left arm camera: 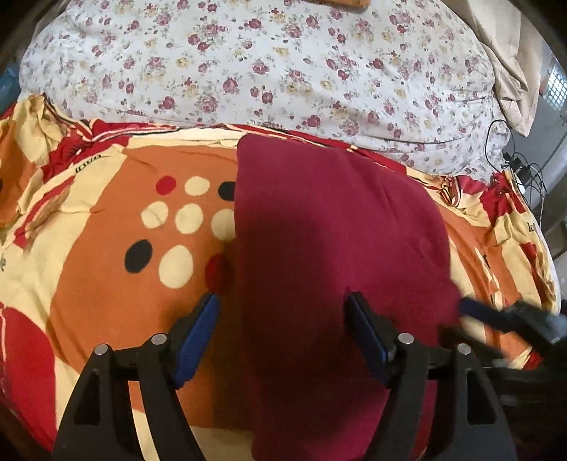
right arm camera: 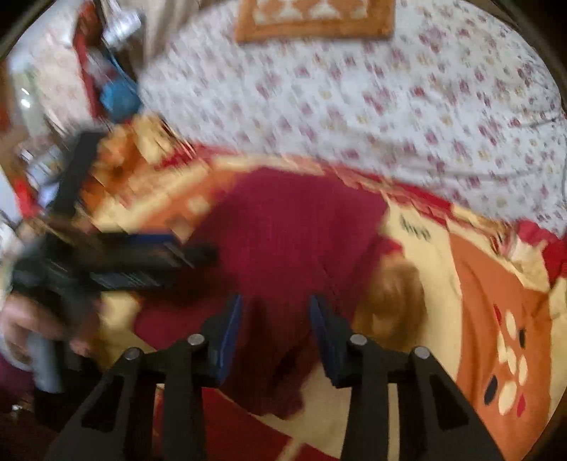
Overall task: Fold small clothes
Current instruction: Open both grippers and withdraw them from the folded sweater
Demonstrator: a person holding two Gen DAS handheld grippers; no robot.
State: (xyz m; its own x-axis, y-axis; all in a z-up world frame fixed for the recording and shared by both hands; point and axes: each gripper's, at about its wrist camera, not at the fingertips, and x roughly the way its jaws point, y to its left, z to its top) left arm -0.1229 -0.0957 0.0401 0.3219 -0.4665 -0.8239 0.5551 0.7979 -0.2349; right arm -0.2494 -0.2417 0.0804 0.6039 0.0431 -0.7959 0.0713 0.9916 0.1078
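Observation:
A dark red garment (left arm camera: 329, 230) lies folded in a long strip on the patterned bedsheet (left arm camera: 117, 212). My left gripper (left arm camera: 283, 298) hovers over its near part, open wide, with the left pad off the cloth's edge and the right pad above the cloth. My right gripper (left arm camera: 496, 319) reaches in blurred at the garment's right edge. In the blurred right wrist view, the right gripper (right arm camera: 276, 301) stands over the garment (right arm camera: 290, 230) with its pads apart and red cloth showing in the gap. The left gripper (right arm camera: 159, 248) and a person's hand (right arm camera: 32, 322) appear at the left.
A white flowered quilt (left arm camera: 265, 64) covers the bed behind the garment. An orange mat (right arm camera: 315, 17) lies on it at the far side. Beige cloth (left arm camera: 514, 71) and cables (left arm camera: 521, 166) sit off the bed's right. Cluttered shelves (right arm camera: 71, 71) stand at the left.

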